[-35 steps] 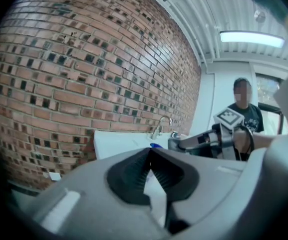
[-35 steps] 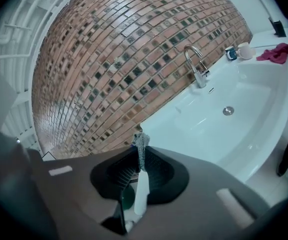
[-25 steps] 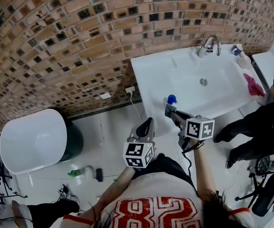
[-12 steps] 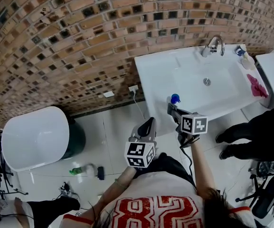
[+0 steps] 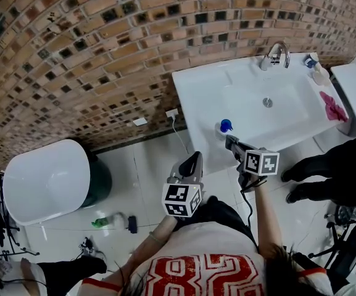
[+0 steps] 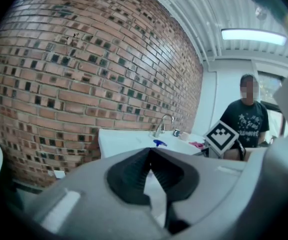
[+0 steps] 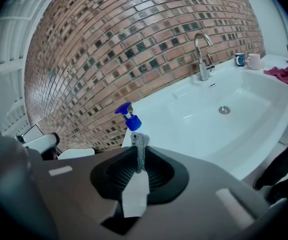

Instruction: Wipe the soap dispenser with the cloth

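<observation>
Soap dispenser (image 7: 129, 118) just ahead, right tongs (image 7: 140, 153) pinching cloth (image 7: 139, 140); left tongs (image 6: 150, 153) closed

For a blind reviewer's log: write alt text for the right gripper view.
The right gripper has its jaws shut on a strip of grey cloth, pointed towards a blue-pumped soap dispenser that stands on the near corner of a white sink. Beyond are a tap, a pink cloth at far right and a brick wall.
</observation>
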Action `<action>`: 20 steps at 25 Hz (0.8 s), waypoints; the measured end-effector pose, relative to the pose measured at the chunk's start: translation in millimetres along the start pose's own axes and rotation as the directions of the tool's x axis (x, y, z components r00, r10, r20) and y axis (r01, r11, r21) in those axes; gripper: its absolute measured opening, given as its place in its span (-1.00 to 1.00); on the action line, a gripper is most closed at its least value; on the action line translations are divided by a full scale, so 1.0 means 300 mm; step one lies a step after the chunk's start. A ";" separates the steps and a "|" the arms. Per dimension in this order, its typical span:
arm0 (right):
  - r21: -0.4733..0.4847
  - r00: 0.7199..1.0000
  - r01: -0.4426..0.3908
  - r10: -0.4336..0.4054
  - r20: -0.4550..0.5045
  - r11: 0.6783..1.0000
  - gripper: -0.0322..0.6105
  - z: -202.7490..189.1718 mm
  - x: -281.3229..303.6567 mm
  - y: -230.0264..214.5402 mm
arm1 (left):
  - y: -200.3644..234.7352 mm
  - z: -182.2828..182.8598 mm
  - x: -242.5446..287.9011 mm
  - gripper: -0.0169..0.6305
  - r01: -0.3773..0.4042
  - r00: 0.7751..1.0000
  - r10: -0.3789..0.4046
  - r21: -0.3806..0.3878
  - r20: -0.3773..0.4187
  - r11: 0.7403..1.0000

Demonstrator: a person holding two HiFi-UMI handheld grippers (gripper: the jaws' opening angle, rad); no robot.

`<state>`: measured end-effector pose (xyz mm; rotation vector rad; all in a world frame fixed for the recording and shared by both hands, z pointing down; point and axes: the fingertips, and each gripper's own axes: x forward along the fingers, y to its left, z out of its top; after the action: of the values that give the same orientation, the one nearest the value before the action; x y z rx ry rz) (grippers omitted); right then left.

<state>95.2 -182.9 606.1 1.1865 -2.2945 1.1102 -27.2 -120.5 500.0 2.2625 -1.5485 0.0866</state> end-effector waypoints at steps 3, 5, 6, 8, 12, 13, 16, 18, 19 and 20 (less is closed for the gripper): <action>-0.007 1.000 -0.002 0.002 0.003 1.000 -0.75 -0.001 -0.008 0.008 | 0.000 0.001 0.000 -0.94 0.000 1.000 0.000 -0.001 0.001 1.000; -0.019 1.000 -0.013 0.013 0.000 1.000 -0.75 -0.005 -0.006 0.030 | 0.002 0.003 0.000 -0.94 0.001 1.000 -0.001 -0.002 0.003 1.000; -0.026 1.000 -0.021 0.021 -0.005 0.999 -0.75 -0.011 0.000 0.044 | 0.004 0.004 -0.001 -0.94 0.001 1.000 -0.001 -0.002 0.004 1.000; -0.043 0.999 -0.033 0.032 -0.026 0.999 -0.75 -0.029 0.025 0.070 | 0.008 0.005 -0.003 -0.94 0.000 1.000 0.000 -0.002 0.004 1.000; -0.097 0.997 -0.013 0.006 -0.071 0.995 -0.75 -0.061 0.100 0.082 | 0.011 0.009 -0.012 -0.94 -0.002 1.000 0.002 -0.003 0.005 1.000; -0.111 0.997 -0.004 -0.005 -0.077 0.994 -0.75 -0.064 0.120 0.081 | 0.014 0.009 -0.014 -0.94 -0.004 1.000 0.004 -0.003 0.006 1.000; -0.131 0.995 0.035 -0.047 -0.086 0.991 -0.75 -0.071 0.159 0.054 | 0.024 0.006 -0.022 -0.94 -0.012 1.000 0.012 -0.003 0.006 1.000; -0.120 0.994 0.054 -0.064 -0.089 0.991 -0.75 -0.076 0.161 0.030 | 0.030 0.006 -0.028 -0.94 -0.017 1.000 0.017 -0.005 0.008 1.000; -0.111 0.994 0.058 -0.069 -0.090 0.992 -0.75 -0.079 0.158 0.021 | 0.033 0.007 -0.032 -0.94 -0.019 1.000 0.019 -0.006 0.010 1.000; -0.104 0.993 0.063 -0.073 -0.091 0.993 -0.75 -0.082 0.152 0.011 | 0.036 0.009 -0.035 -0.94 -0.021 1.000 0.021 -0.007 0.012 1.000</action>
<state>63.7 -187.5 647.1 1.1396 -2.1943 0.9916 -41.6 -115.6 497.8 2.2455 -1.5768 0.0737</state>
